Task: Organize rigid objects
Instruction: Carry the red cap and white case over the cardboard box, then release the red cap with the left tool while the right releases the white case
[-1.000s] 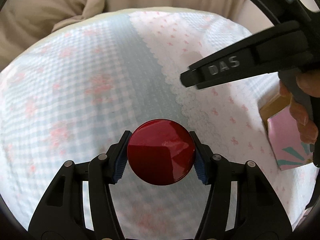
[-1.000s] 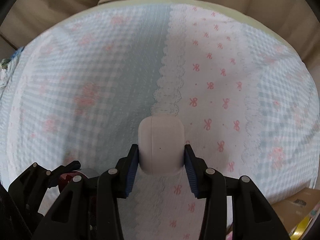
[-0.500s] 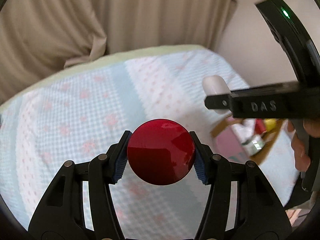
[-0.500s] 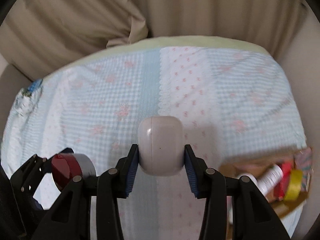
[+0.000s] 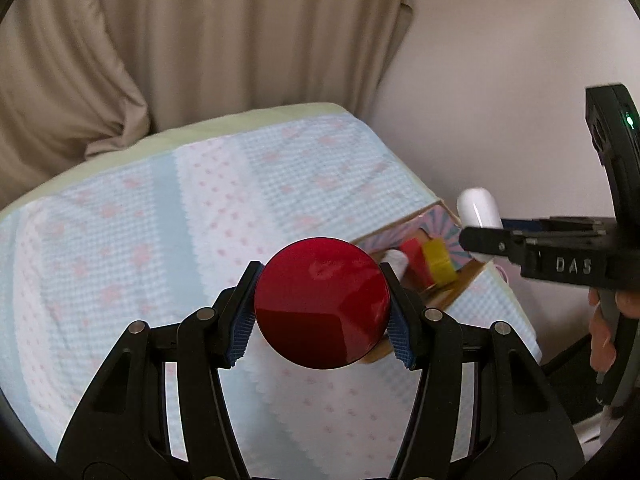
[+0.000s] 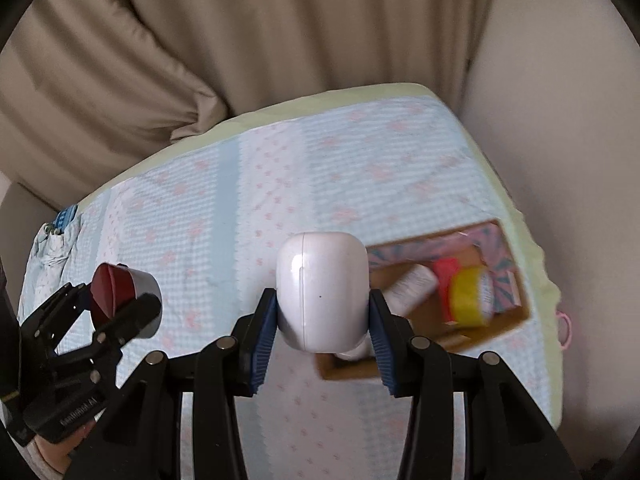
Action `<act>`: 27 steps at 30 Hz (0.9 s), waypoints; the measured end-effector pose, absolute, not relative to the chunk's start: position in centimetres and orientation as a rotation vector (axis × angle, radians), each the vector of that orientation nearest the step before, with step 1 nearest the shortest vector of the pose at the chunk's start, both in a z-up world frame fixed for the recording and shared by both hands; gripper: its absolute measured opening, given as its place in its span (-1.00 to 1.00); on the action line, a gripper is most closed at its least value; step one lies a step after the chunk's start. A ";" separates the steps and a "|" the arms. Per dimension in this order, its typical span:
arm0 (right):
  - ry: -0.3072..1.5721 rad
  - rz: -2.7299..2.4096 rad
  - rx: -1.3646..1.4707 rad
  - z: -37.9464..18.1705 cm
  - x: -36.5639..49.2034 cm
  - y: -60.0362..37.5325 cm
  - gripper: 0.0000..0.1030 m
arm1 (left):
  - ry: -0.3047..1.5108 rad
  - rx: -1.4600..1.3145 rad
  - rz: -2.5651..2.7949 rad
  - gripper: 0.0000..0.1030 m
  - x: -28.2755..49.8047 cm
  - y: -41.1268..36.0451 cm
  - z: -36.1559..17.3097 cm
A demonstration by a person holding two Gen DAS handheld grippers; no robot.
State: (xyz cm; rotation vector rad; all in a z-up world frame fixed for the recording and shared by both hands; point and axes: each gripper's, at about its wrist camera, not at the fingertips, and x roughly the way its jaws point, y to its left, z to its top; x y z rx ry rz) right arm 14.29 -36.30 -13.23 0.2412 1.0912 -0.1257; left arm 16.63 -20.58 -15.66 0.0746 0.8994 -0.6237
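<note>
In the left wrist view, the left hand-held gripper (image 5: 322, 312) clamps a glossy round red lid (image 5: 322, 304) between its ribbed blue pads above the quilted, checked bed cover (image 5: 160, 240), and the lid hides most of the cardboard box (image 5: 460, 284) near the bed's right edge. In the right wrist view, the right hand-held gripper (image 6: 322, 320) grips a smooth, rounded white case (image 6: 322, 290) held over the box's near end, whose blurred contents include a yellow roll (image 6: 470, 296); the cover to the left lies open.

Beige curtain (image 6: 248, 40) behind; plain wall (image 5: 500, 80) right; checked bedcover (image 6: 360, 168).
</note>
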 end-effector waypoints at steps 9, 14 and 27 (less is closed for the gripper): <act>1.196 -0.117 0.218 -17.4 11.8 -44.3 -0.21 | 1.023 0.062 -0.606 0.01 18.0 -30.7 -19.2; 1.254 -0.089 0.260 -21.1 12.0 -47.5 -0.21 | 1.095 0.097 -0.603 -0.01 20.6 -35.6 -22.8; 1.371 0.007 0.361 -30.5 14.2 -48.9 -0.21 | 1.249 0.236 -0.625 -0.01 25.3 -43.2 -32.7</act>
